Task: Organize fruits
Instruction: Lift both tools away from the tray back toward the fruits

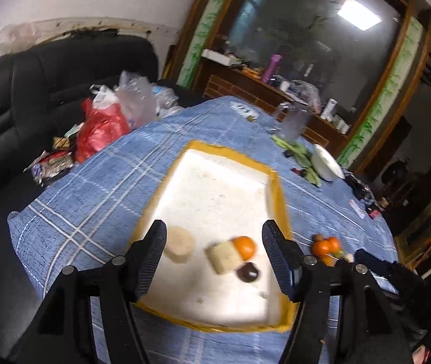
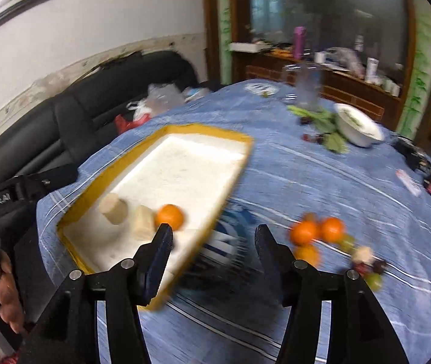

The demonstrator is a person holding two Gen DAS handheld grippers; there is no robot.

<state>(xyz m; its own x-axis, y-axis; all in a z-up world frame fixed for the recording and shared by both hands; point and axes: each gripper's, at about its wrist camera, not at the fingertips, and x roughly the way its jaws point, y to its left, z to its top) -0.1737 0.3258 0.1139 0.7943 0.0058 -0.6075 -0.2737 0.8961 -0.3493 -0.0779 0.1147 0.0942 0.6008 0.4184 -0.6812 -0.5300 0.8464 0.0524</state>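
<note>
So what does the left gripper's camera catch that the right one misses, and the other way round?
Only the left wrist view shows the dark round fruit in the tray and the red bag in full. Only the right wrist view shows a hand at its edge and the green grapes past the loose oranges. Both show the yellow-rimmed tray, the orange in it, the white bowl, and open, empty fingers.
</note>
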